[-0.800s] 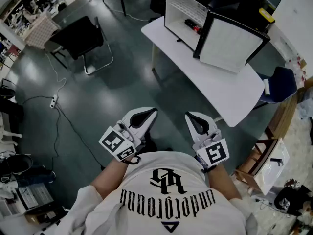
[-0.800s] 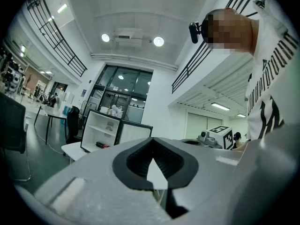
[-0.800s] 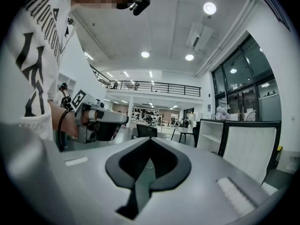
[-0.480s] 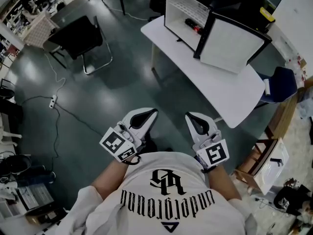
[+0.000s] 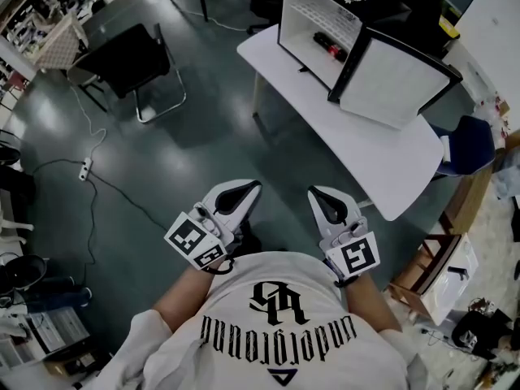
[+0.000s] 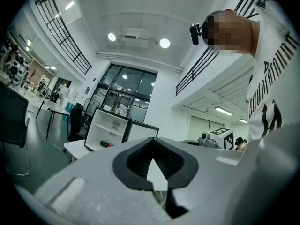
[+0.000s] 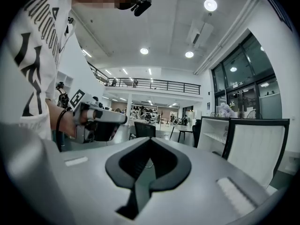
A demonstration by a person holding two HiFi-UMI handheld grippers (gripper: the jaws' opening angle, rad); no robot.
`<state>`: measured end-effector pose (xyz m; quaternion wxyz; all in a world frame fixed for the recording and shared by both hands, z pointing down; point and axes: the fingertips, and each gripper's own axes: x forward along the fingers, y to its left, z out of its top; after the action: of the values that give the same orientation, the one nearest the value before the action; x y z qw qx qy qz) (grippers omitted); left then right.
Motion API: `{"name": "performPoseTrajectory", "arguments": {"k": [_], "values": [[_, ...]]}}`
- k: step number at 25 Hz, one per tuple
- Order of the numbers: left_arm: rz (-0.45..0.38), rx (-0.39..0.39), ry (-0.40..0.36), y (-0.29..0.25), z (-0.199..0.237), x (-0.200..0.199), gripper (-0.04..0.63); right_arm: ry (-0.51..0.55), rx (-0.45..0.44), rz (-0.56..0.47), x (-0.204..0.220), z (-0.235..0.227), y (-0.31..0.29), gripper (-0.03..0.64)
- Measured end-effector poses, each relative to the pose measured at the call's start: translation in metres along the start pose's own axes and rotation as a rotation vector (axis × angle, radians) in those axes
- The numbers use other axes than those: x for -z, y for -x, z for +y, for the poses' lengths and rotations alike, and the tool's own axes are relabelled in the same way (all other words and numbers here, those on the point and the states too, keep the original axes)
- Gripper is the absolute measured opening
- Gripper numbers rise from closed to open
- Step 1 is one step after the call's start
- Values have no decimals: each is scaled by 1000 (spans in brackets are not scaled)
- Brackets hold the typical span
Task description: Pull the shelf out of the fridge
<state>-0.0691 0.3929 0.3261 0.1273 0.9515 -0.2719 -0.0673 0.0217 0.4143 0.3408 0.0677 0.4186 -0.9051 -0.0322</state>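
Both the white left gripper (image 5: 243,190) and the white right gripper (image 5: 320,199) hang level by the person's chest, fingers clenched on nothing, well apart from the pale wire shelf (image 5: 322,11) lying inside the small open white fridge (image 5: 302,44) on the long white tabletop (image 5: 357,149).

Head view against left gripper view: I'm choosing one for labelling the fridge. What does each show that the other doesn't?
Only the head view shows the floor's power strip and cable. Only the left gripper view shows the ceiling lights and the black railings overhead. Both show the open fridge standing on the white table, and the right gripper.
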Motion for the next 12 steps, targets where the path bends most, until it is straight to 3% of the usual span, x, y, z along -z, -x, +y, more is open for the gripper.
{"name": "performPoseTrajectory", "arguments": {"k": [12], "values": [[8, 50, -23, 18, 119, -45, 8, -2, 26, 28, -16, -5, -133, 2]]}}
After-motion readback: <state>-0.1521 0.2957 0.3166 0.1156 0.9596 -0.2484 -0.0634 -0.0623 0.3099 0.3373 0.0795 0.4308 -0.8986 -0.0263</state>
